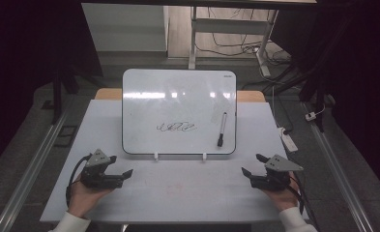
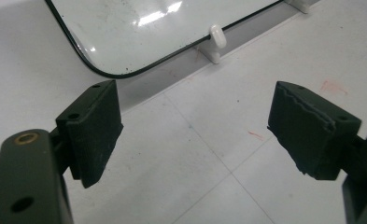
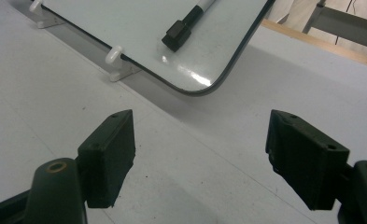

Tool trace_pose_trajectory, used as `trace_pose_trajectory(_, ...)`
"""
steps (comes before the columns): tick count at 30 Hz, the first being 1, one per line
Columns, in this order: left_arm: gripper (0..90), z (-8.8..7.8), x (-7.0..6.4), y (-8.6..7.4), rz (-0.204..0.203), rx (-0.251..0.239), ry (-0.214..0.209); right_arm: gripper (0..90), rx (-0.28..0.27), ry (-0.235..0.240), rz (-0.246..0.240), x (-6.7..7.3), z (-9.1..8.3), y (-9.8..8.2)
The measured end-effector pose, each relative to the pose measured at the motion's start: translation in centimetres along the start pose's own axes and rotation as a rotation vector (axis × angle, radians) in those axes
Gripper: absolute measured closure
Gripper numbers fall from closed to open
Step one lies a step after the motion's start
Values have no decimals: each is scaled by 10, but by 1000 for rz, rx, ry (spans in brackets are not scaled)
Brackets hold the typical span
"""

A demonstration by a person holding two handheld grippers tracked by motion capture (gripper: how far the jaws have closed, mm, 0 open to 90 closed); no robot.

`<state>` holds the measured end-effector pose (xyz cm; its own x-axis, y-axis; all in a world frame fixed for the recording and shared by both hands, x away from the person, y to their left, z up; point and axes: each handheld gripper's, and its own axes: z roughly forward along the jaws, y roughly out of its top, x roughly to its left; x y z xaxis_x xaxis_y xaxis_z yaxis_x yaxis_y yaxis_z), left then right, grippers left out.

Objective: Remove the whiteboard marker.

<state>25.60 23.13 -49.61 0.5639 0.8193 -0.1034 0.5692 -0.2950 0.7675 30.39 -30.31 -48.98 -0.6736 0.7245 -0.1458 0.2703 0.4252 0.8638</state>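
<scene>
We are resting both the left gripper (image 1: 123, 175) and right gripper (image 1: 249, 165), released, at the table's (image 1: 178, 193) near edge, ready for the marker (image 1: 221, 129) lying on the whiteboard (image 1: 144, 96).

1. The left tongs (image 1: 119, 166) rest low on the white bench (image 1: 178, 193), held by a hand (image 1: 83, 195), jaws spread with nothing between them.
2. The right tongs (image 1: 252, 165) sit well apart from them, in the other hand (image 1: 282, 195), jaws likewise spread and empty.
3. Beyond both tongs a whiteboard (image 1: 178, 96) leans on two small white feet.
4. A dark scribble (image 1: 176, 127), possibly a word, lies beyond the gap between the tongs.
5. A marker (image 1: 222, 129) lies on the whiteboard, beyond the right tongs.
</scene>
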Motion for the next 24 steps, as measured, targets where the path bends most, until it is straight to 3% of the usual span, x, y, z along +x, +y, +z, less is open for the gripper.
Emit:
trace_pose_trajectory(7, 181, 0, -8, -3, 27, 4, 7, 236, 3, -13, -3, 1, 0, 0)
trace_pose_trajectory(24, 182, 4, -3, -6, 24, 7, 24, 251, 4, -41, 9, 6, 0, 10)
